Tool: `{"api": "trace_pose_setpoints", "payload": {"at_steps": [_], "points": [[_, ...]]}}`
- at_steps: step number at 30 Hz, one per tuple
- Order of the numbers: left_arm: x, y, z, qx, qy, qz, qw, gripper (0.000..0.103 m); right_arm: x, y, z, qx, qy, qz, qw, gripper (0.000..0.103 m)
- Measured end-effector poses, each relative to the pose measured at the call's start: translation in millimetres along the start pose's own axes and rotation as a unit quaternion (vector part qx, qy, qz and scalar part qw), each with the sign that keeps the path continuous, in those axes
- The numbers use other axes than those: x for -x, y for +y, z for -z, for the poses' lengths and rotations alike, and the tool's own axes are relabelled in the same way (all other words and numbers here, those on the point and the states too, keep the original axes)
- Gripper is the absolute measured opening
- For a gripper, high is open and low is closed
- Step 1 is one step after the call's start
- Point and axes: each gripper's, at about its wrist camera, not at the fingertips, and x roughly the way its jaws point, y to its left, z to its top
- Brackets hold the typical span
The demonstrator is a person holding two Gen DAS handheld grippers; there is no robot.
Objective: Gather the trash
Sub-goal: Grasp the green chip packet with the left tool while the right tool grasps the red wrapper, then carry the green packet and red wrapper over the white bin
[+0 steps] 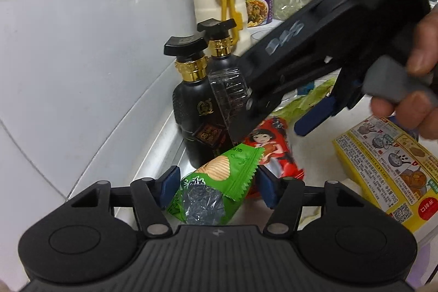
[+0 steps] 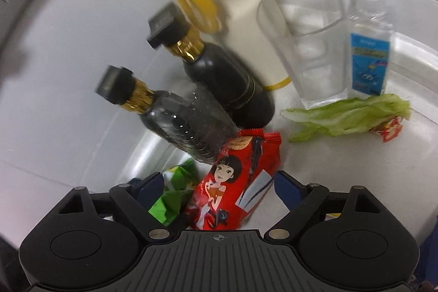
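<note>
Green wrapper [image 1: 216,182] beside dark bottle [image 1: 197,111]: light, crinkly, slippery; best pinched mid-body. Left claw [image 1: 216,188] spread around it, right claw [image 2: 216,188] spread over red wrapper [image 2: 232,182].

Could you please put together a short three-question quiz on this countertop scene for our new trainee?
1. True or false: the left tool has its fingers on either side of the green snack wrapper.
2. Which packet lies between the right tool fingers: A) yellow box, B) red snack packet, C) lettuce leaf?
3. What colour is the cap of the white bottle?

Key: 1 true; 2 B; 3 yellow.
</note>
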Motion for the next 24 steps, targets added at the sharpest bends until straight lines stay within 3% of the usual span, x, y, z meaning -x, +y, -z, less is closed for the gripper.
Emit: {"api": "trace_pose_setpoints", "payload": {"at_steps": [5,8,9,13,24], "points": [[6.6,-1.9,6.3,0.005,-0.003,-0.007,1.0000,0.049,-14.4,5.9,8.4,-0.002,0.003,0.046,0.999,0.063],[13.1,-3.5,10.8,0.007,-0.004,-0.013,0.9999,0.045,-15.4,4.7,15.0,-0.005,0.000,0.049,0.999,0.050],[15.9,-3.8,12.3,0.010,-0.004,-0.014,0.9999,0.044,-15.6,3.9,17.7,-0.006,0.003,0.049,0.999,0.038],[24.8,-2.2,17.9,0.040,-0.003,-0.008,0.9992,0.042,-13.1,-2.9,34.4,-0.022,0.008,0.037,0.999,0.023],[54.8,5.7,40.6,0.140,-0.008,-0.002,0.9900,0.040,27.2,-13.8,64.1,-0.053,-0.014,-0.036,0.998,0.021]]}}
